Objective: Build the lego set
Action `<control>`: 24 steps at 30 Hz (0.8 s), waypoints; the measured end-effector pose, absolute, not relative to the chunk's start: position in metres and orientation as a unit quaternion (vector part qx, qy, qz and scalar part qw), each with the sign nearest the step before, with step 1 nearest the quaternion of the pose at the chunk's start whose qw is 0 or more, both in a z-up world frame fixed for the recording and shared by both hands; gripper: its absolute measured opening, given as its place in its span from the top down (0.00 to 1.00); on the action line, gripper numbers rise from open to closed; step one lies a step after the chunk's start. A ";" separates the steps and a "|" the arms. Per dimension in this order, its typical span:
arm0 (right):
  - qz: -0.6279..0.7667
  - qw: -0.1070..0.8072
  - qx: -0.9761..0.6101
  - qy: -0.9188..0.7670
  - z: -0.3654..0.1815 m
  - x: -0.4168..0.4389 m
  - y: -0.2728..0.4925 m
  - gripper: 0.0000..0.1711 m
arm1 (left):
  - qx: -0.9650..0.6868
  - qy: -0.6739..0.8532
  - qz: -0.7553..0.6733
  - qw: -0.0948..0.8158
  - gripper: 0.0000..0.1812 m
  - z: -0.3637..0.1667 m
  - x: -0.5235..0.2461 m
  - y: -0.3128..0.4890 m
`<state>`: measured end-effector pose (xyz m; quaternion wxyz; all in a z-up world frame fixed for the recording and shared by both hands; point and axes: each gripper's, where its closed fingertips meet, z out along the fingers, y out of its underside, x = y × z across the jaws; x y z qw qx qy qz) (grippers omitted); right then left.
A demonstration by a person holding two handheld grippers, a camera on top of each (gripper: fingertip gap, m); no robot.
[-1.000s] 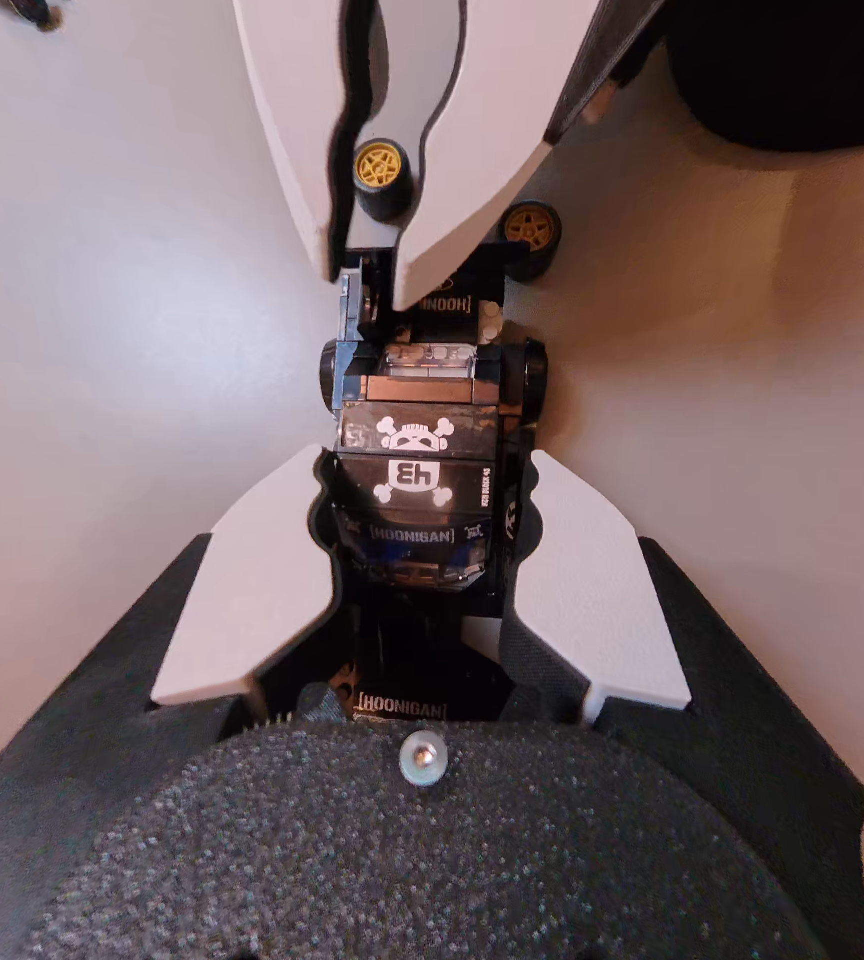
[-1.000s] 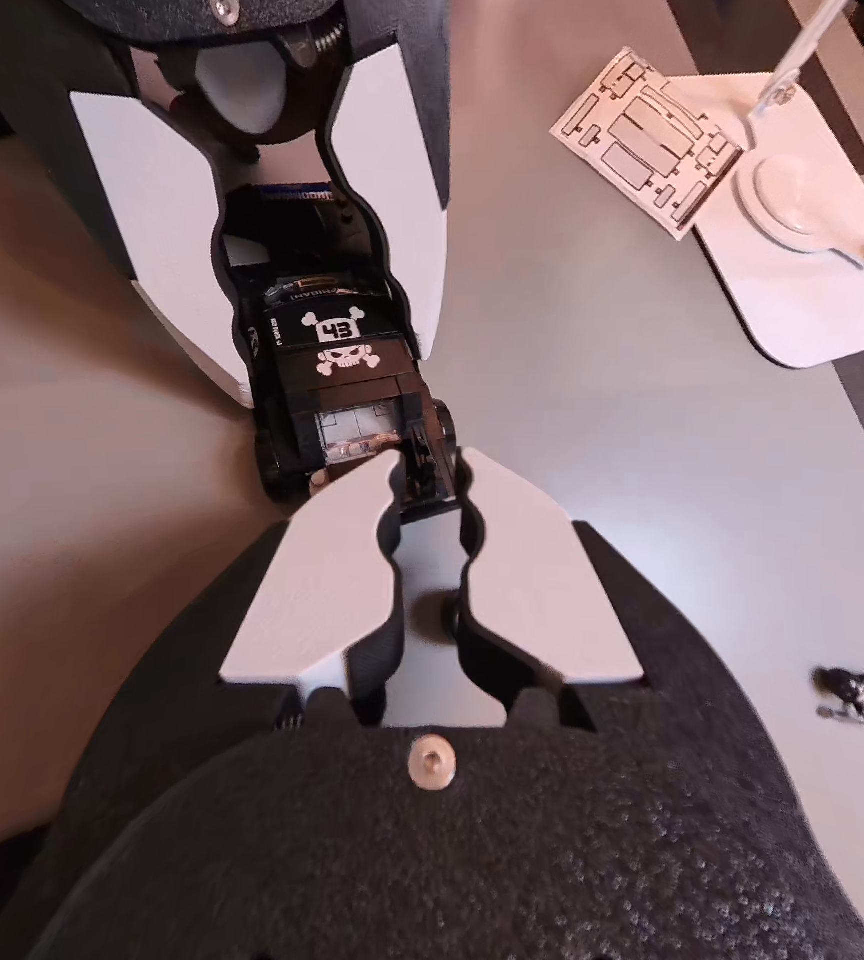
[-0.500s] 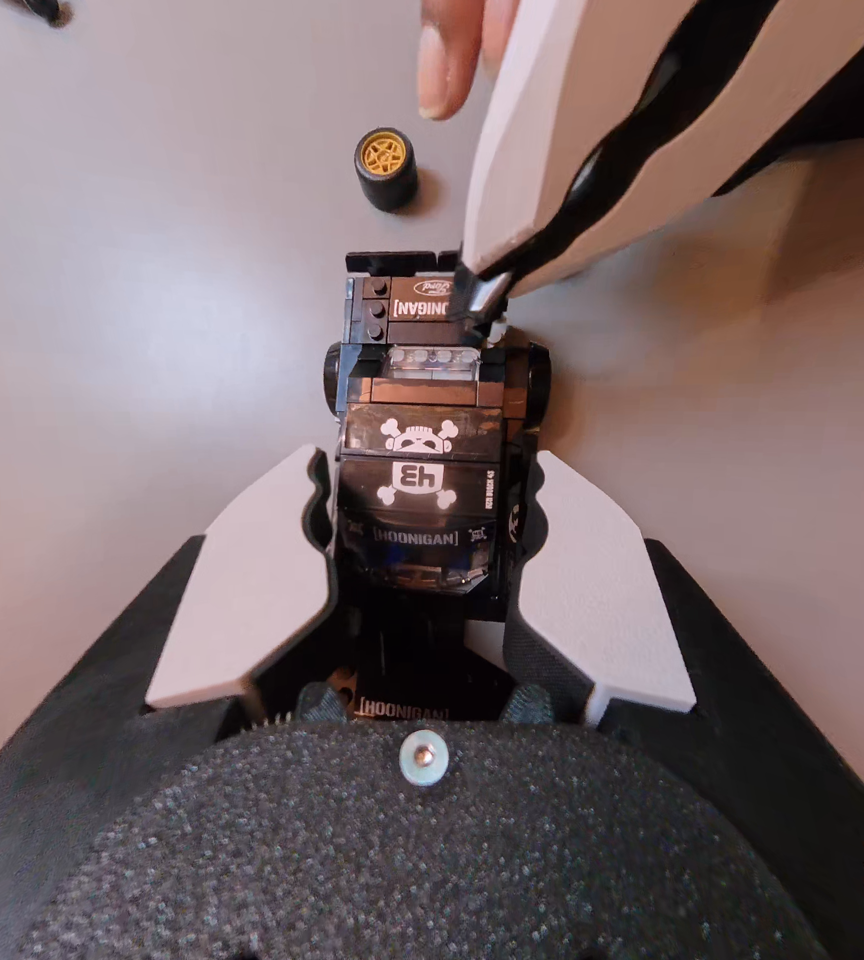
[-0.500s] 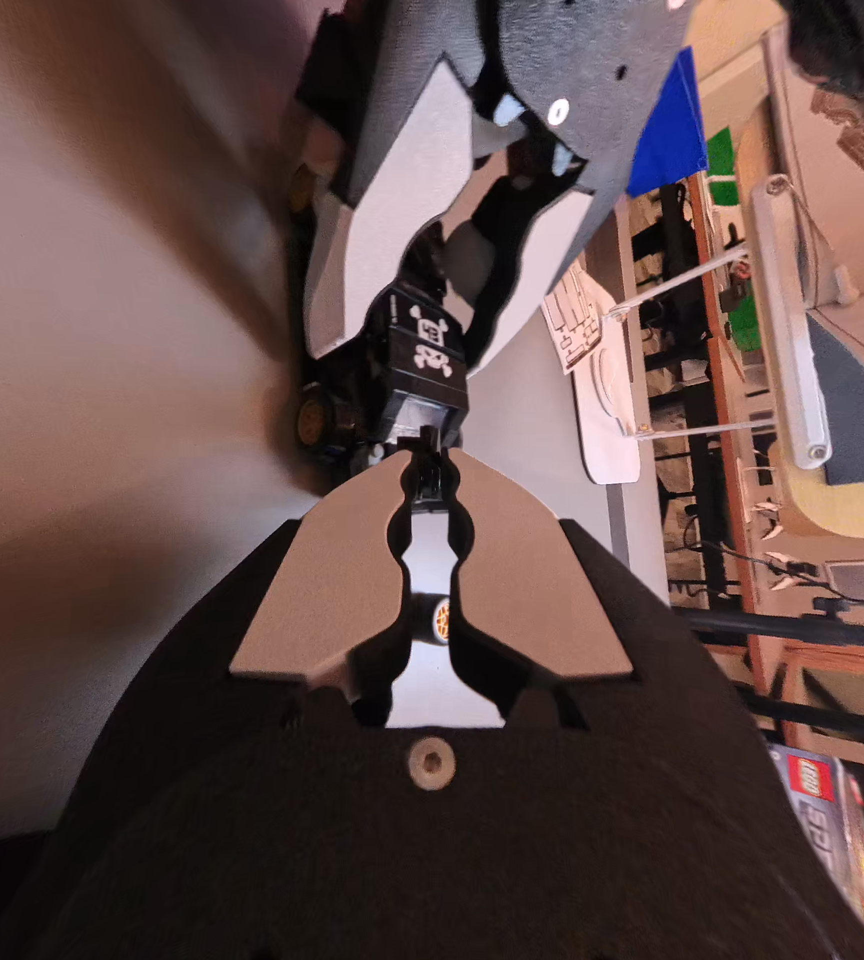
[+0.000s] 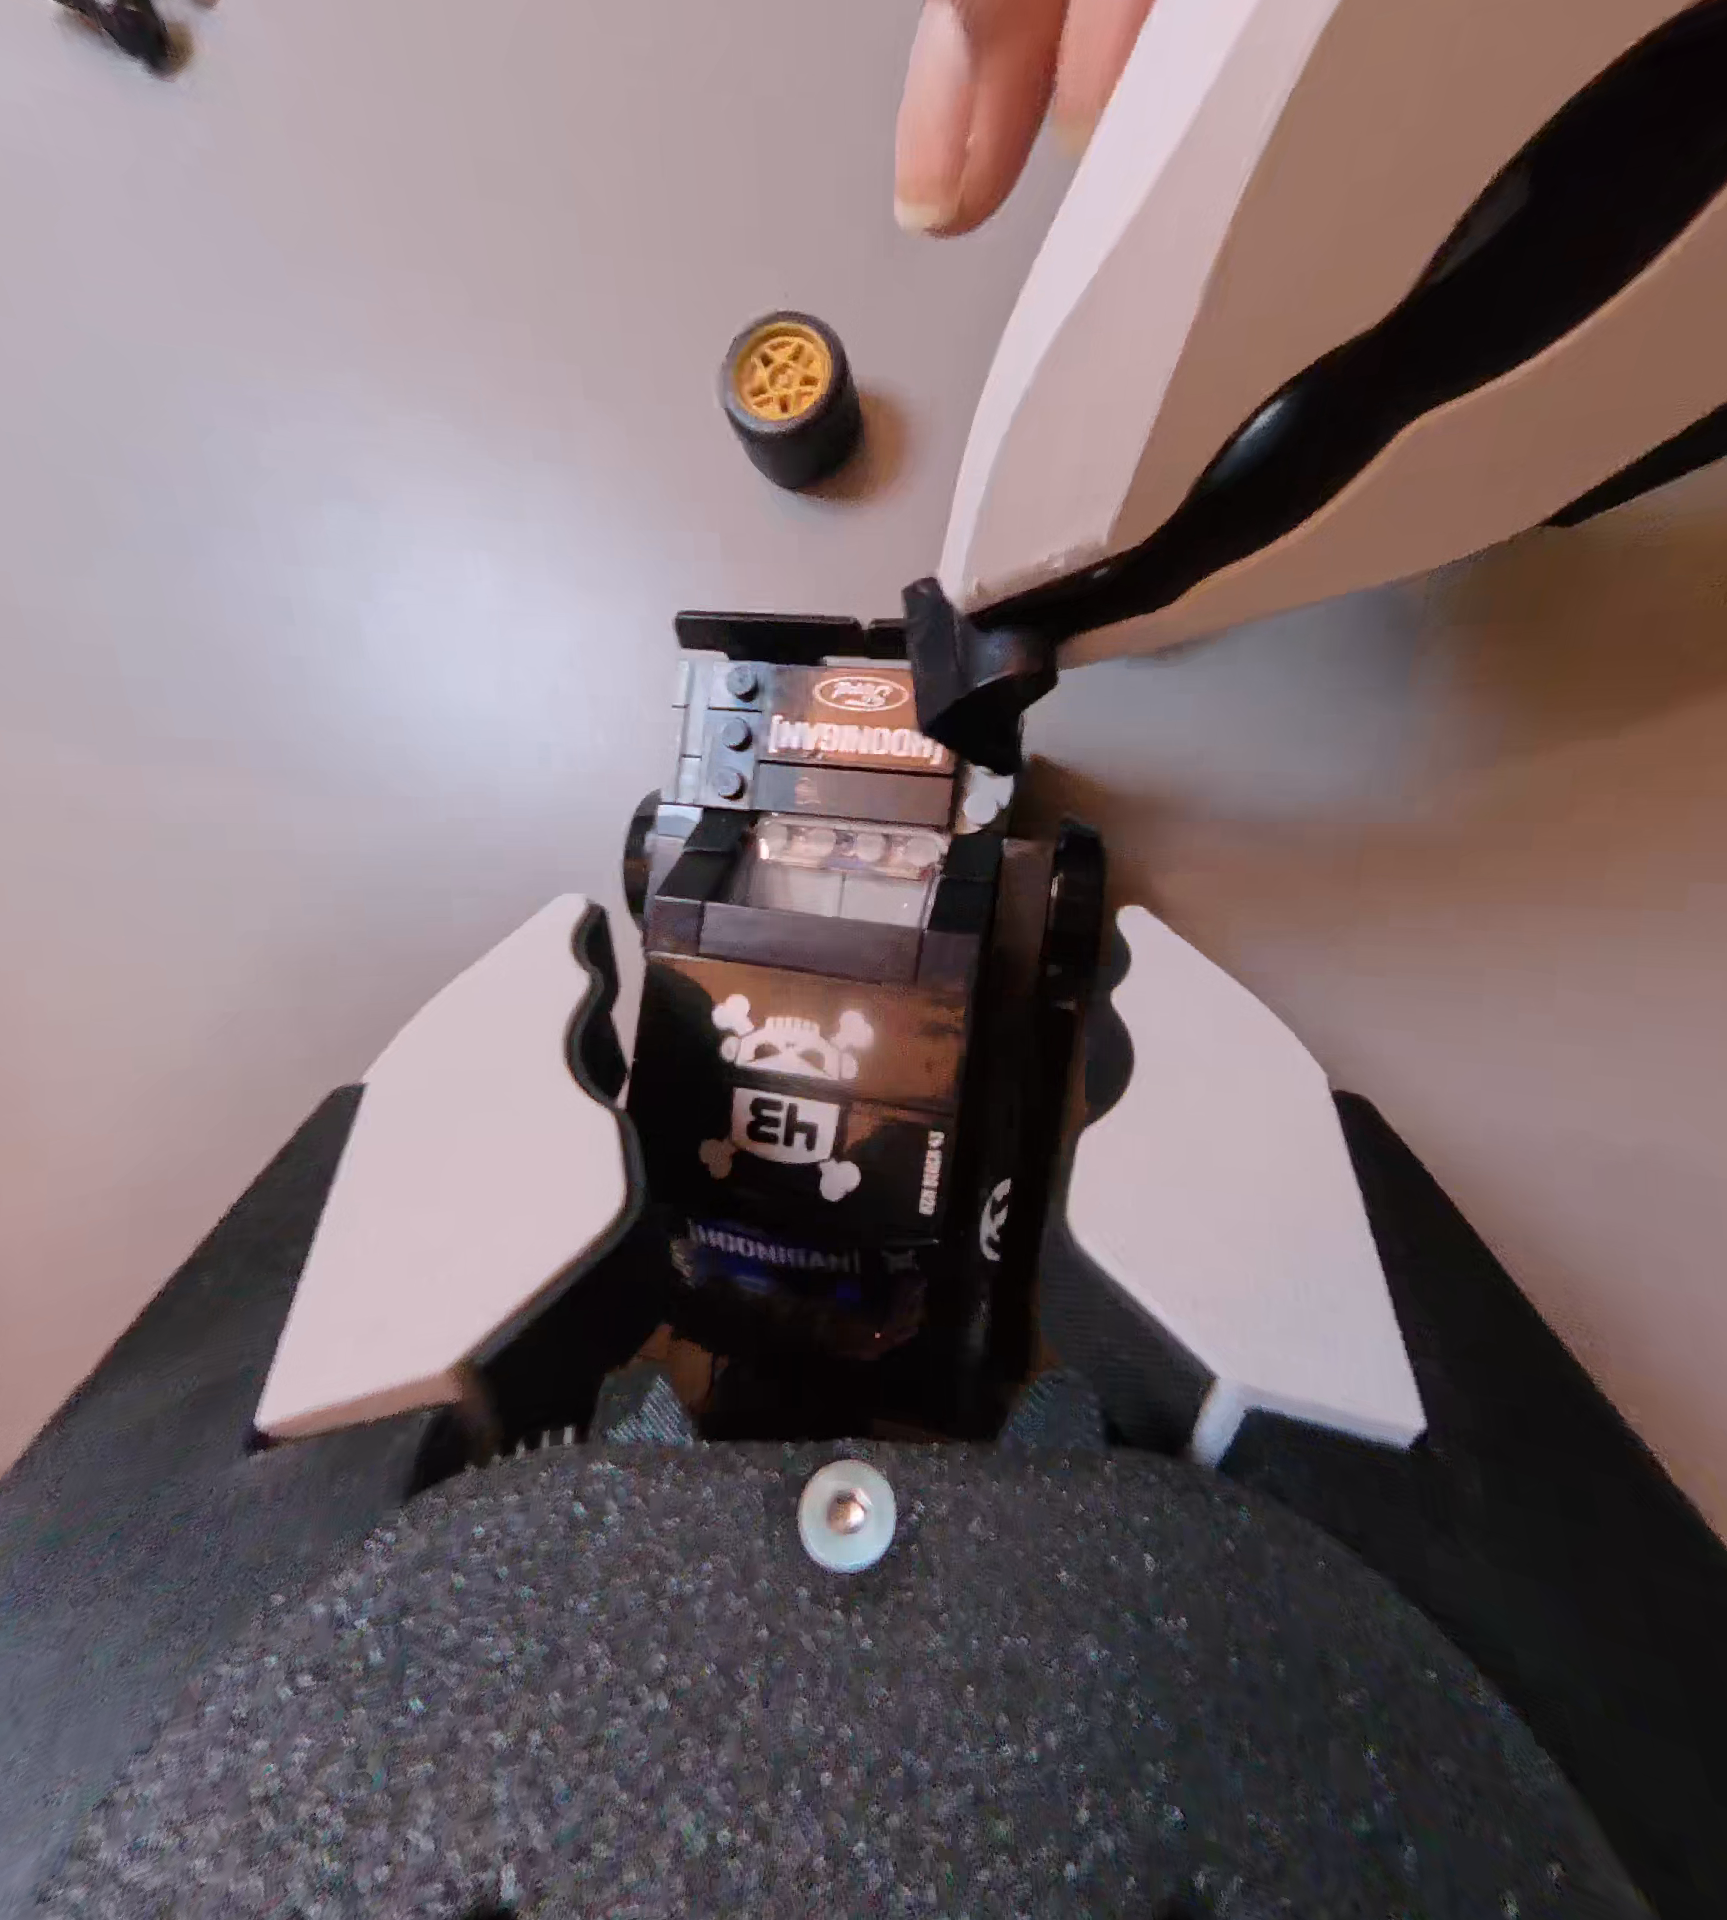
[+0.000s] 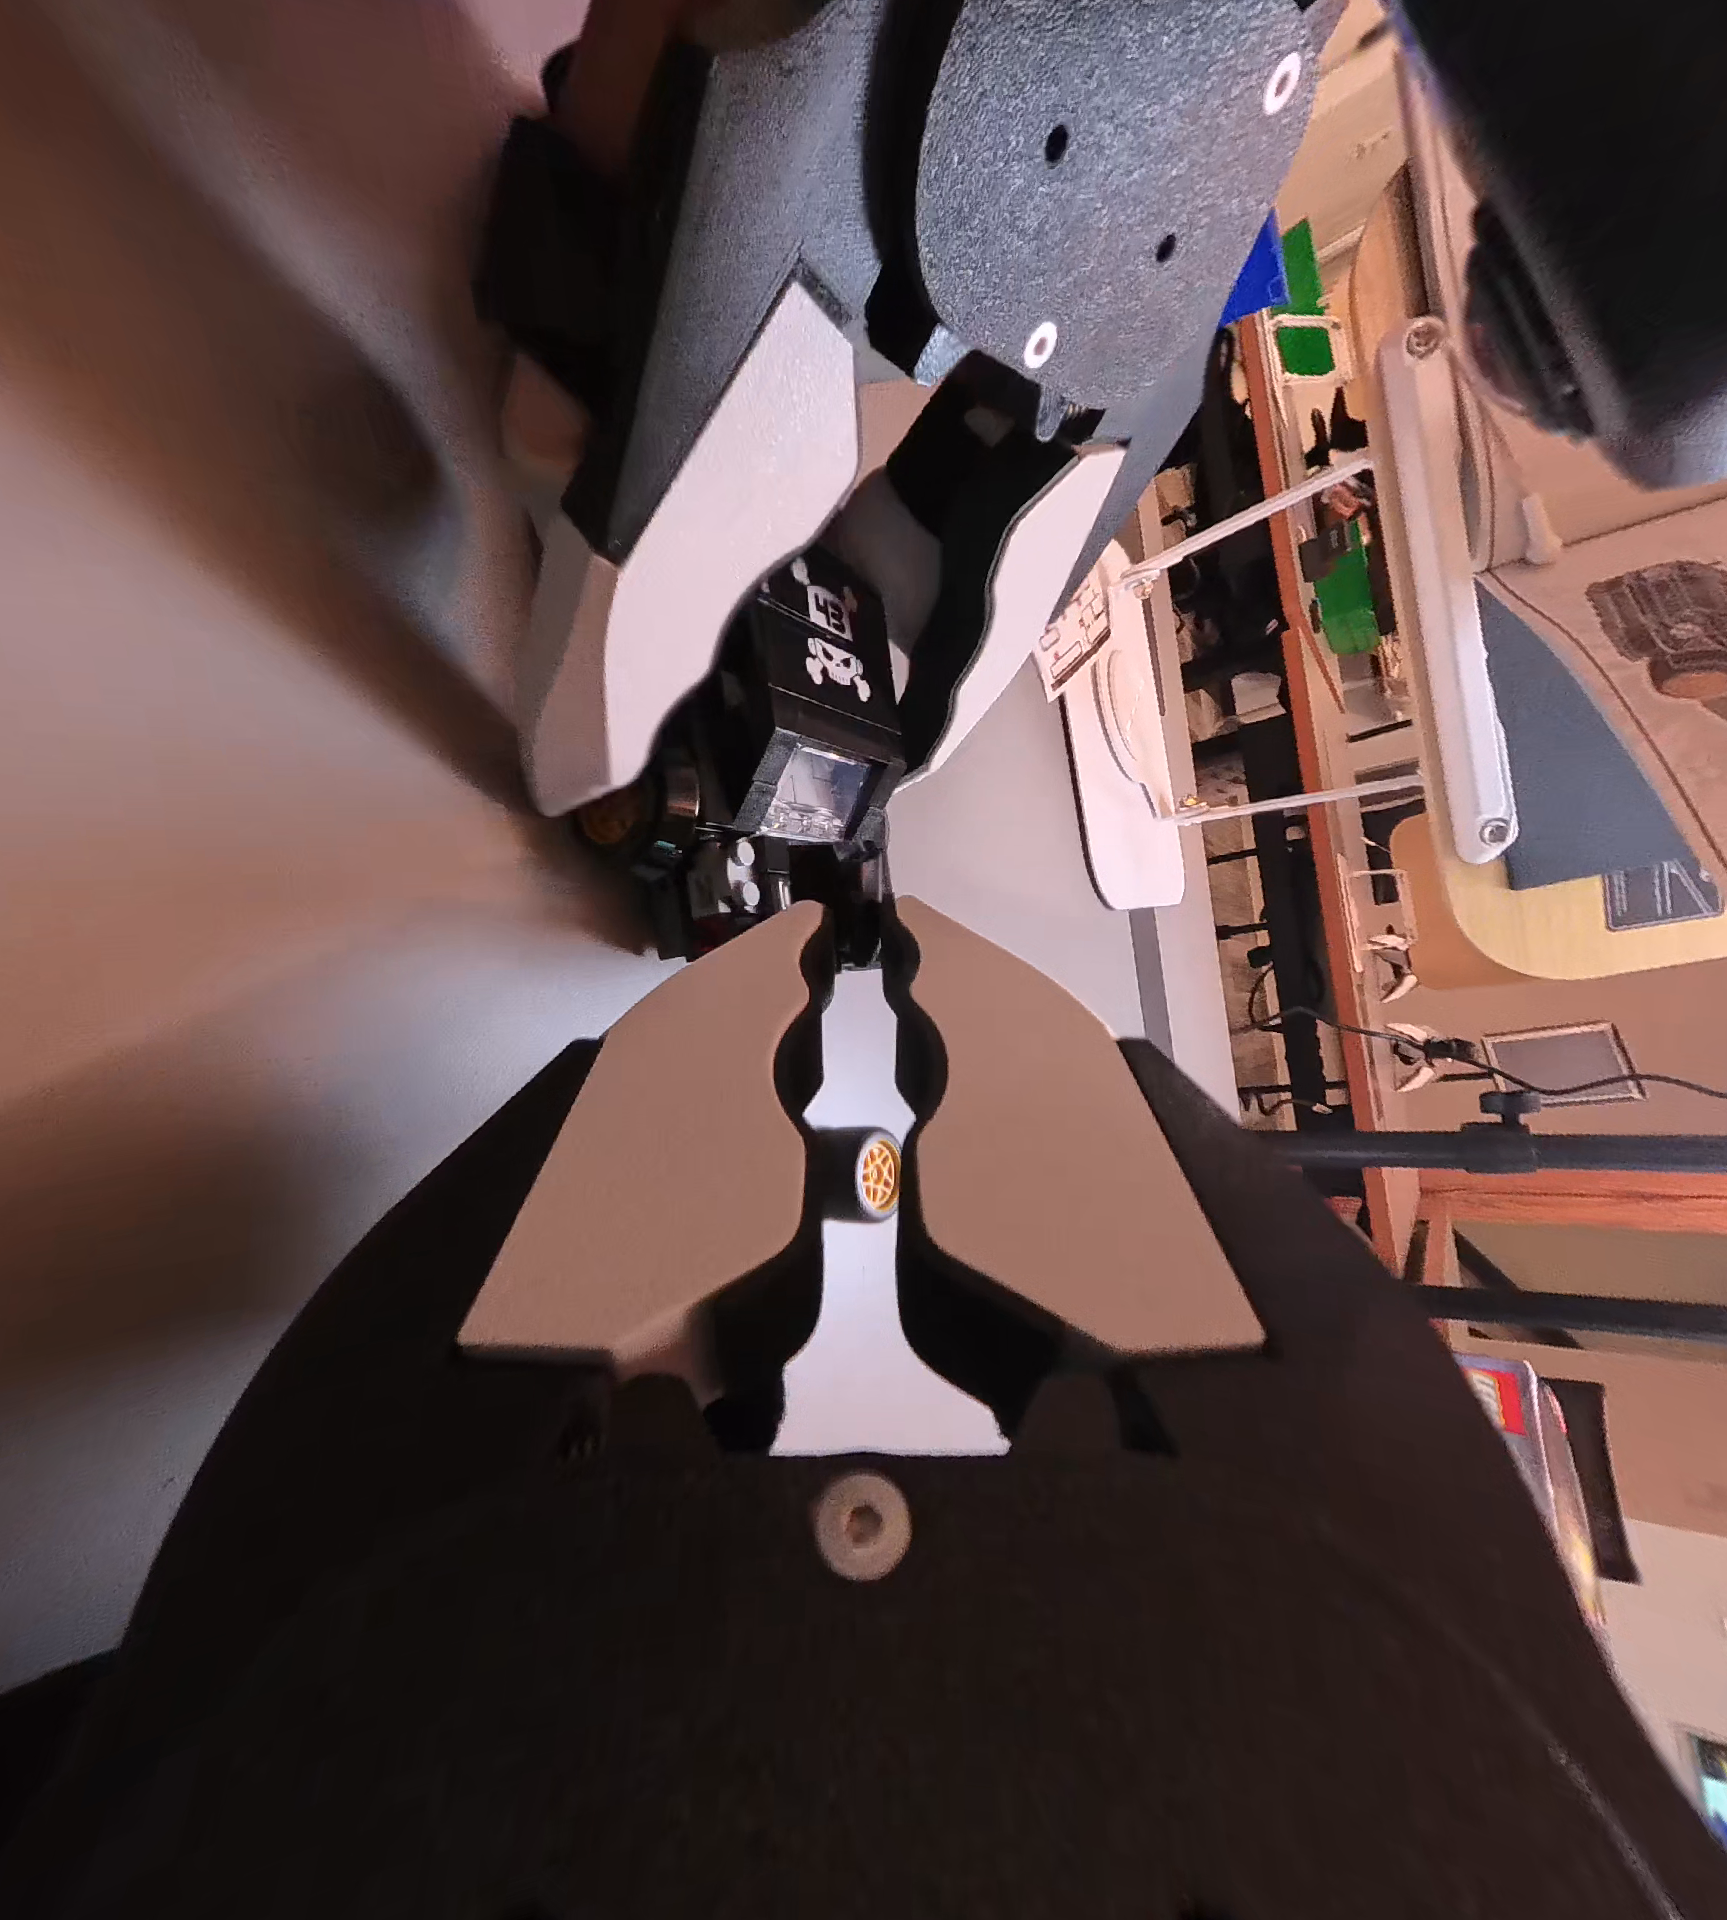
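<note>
Loose wheel [image 5: 791, 414] beyond car [image 5: 817, 997]

Left gripper [image 5: 854, 1122] clamping black lego car [image 5: 807, 1049], loose wheel [image 5: 791, 414] beyond

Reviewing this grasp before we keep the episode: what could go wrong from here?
1. The right claw pinches the small black piece only at its tips; pressing it onto the rear corner of the black toy car could make it twist or pop out.
2. The left claw grips the car by its sides, so downward force could tilt it.
3. The loose black wheel with gold hub lies nearby and could get knocked.
</note>
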<state>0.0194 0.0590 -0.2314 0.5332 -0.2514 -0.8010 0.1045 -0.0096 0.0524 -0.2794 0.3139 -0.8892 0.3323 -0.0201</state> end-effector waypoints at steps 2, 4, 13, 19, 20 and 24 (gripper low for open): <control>0.105 0.539 -0.253 -0.796 -0.230 0.021 0.059 0.95 | -0.888 0.336 -0.017 0.312 0.53 -0.279 -0.010 0.052; 0.105 0.543 -0.255 -0.793 -0.230 0.022 0.060 0.95 | -0.888 0.337 -0.015 0.313 0.53 -0.279 -0.011 0.052; 0.066 0.550 -0.231 -0.800 -0.235 0.018 0.056 0.95 | -0.886 0.341 -0.019 0.313 0.53 -0.280 -0.011 0.051; 0.020 0.541 -0.194 -0.818 -0.242 0.015 0.052 0.95 | -0.885 0.341 -0.019 0.316 0.53 -0.279 -0.011 0.051; 0.018 0.539 -0.190 -0.820 -0.242 0.016 0.051 0.95 | -0.884 0.342 -0.019 0.317 0.53 -0.279 -0.011 0.051; 0.013 0.534 -0.184 -0.825 -0.244 0.018 0.048 0.94 | -0.885 0.341 -0.019 0.315 0.53 -0.280 -0.011 0.051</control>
